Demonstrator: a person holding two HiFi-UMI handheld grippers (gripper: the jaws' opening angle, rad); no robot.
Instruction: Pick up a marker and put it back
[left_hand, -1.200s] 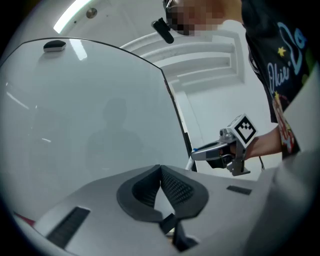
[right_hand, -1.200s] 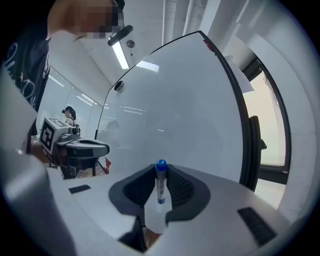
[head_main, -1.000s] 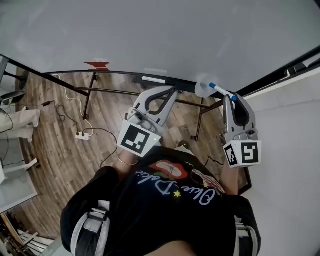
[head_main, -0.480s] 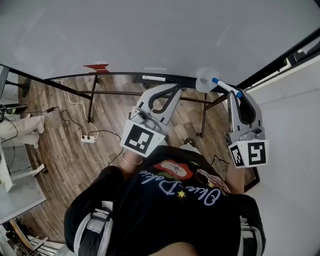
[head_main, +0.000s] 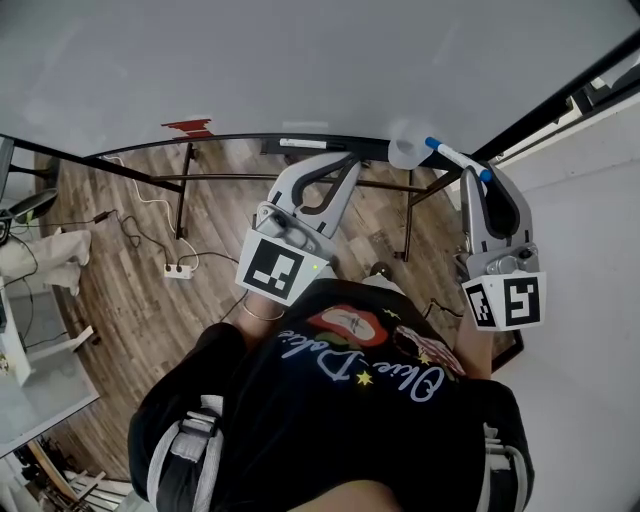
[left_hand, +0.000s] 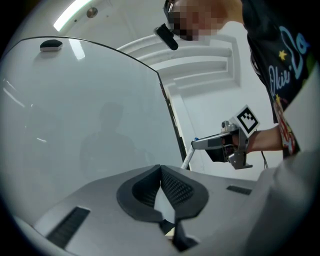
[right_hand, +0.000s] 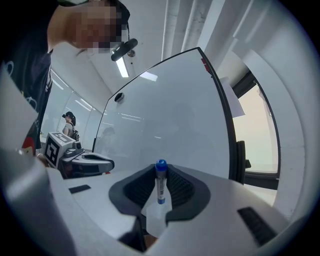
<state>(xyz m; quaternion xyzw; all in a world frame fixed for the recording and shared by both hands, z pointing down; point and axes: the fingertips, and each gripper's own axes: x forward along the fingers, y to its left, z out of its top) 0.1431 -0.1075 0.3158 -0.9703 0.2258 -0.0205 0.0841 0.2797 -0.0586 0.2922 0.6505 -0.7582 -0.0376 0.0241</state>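
- While clenched on the marker (right_hand: 160, 186), the right tongs (head_main: 478, 182) sit at 2 o'clock in the head view.
- Closed and empty, the left tongs (left_hand: 161, 172) sit at 12 o'clock.

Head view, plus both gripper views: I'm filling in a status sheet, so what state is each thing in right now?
Blue-capped marker: cap on, clamped between jaws, pointing forward.
Right gripper: shut on that marker.
Left gripper: shut, nothing between its jaws.
Whiteboard: upright, no writing visible.
Spare marker: lying flat on the board's ledge.
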